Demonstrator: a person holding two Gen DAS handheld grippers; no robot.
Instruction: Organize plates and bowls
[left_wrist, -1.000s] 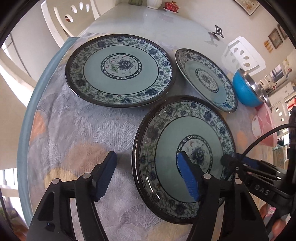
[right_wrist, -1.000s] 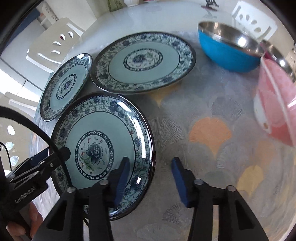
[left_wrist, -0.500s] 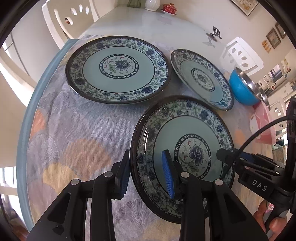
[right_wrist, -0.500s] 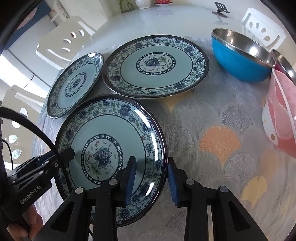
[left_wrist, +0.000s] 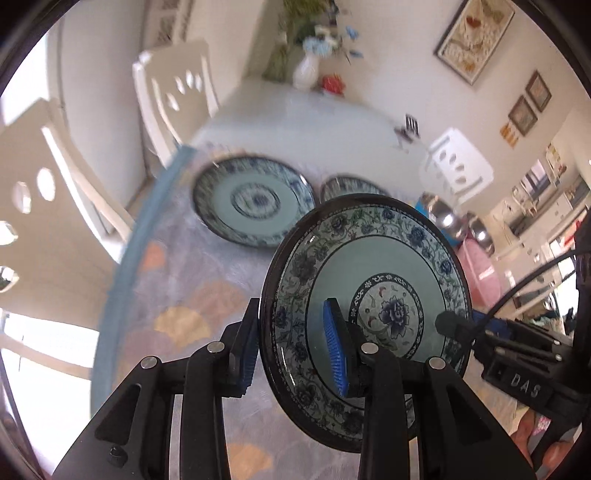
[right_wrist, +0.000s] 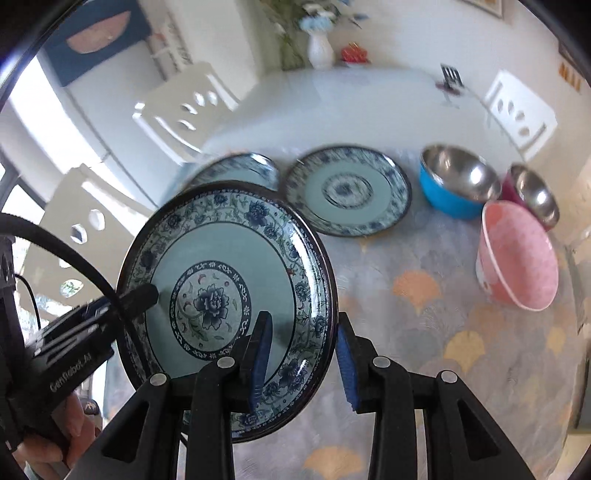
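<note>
A blue-and-white floral plate (left_wrist: 369, 258) hangs tilted above the table, held from both sides. My left gripper (left_wrist: 291, 314) is shut on its left rim, one blue pad under and one on top. Over the opposite rim of this plate (right_wrist: 221, 251) sits my right gripper (right_wrist: 303, 325), its jaws opening slightly while the pads still press on the rim. On the cloth behind lie a large matching plate (left_wrist: 255, 201) and a smaller one (left_wrist: 351, 184). A blue steel-lined bowl (right_wrist: 454, 184), a pink bowl (right_wrist: 517, 258) and a dark red steel-lined bowl (right_wrist: 532, 195) stand at the right.
The table (right_wrist: 332, 107) carries a fan-patterned cloth (right_wrist: 424, 332) on its near half. White chairs (left_wrist: 173, 96) stand around it. At the far end are a white vase (right_wrist: 319, 51), a small red item (right_wrist: 354, 53) and a small stand (right_wrist: 448, 79).
Both grippers closed on the near plate's rims, then lifted it off the cloth. The plate now hangs tilted in the air, and the view has swung up toward the room.
</note>
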